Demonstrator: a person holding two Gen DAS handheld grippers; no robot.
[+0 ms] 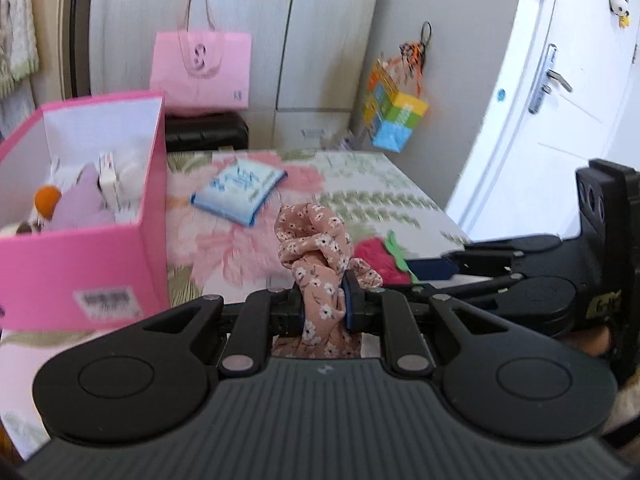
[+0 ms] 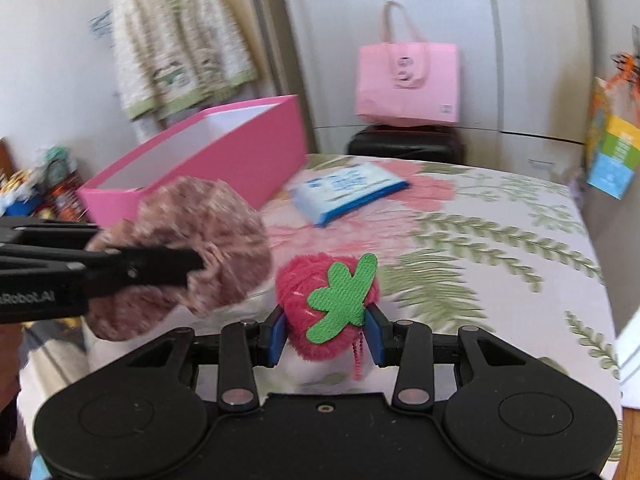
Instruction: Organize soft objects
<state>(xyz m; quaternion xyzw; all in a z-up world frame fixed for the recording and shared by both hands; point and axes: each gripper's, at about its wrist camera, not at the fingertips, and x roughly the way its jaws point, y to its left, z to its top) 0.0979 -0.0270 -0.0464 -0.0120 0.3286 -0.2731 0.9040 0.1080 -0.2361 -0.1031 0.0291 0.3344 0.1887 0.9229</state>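
Note:
My left gripper (image 1: 325, 307) is shut on a pink floral scrunchie (image 1: 316, 248), held above the flowered bedspread (image 1: 380, 196). In the right wrist view that scrunchie (image 2: 192, 248) shows blurred at the left, with the left gripper's black fingers (image 2: 160, 266) across it. My right gripper (image 2: 326, 336) is shut on a fuzzy red strawberry toy (image 2: 320, 284) with a green felt leaf; the toy (image 1: 378, 260) also peeks out behind the scrunchie in the left wrist view. A pink open box (image 1: 80, 264) stands at the left on the bed and holds several soft toys.
A blue-and-white wipes pack (image 1: 240, 190) lies mid-bed beyond both grippers. A pink tote bag (image 2: 408, 84) rests on a black case (image 2: 404, 146) against the wardrobe. A colourful bag (image 1: 394, 114) hangs at the right, near a white door (image 1: 560, 92). The bed's edge falls away at the right.

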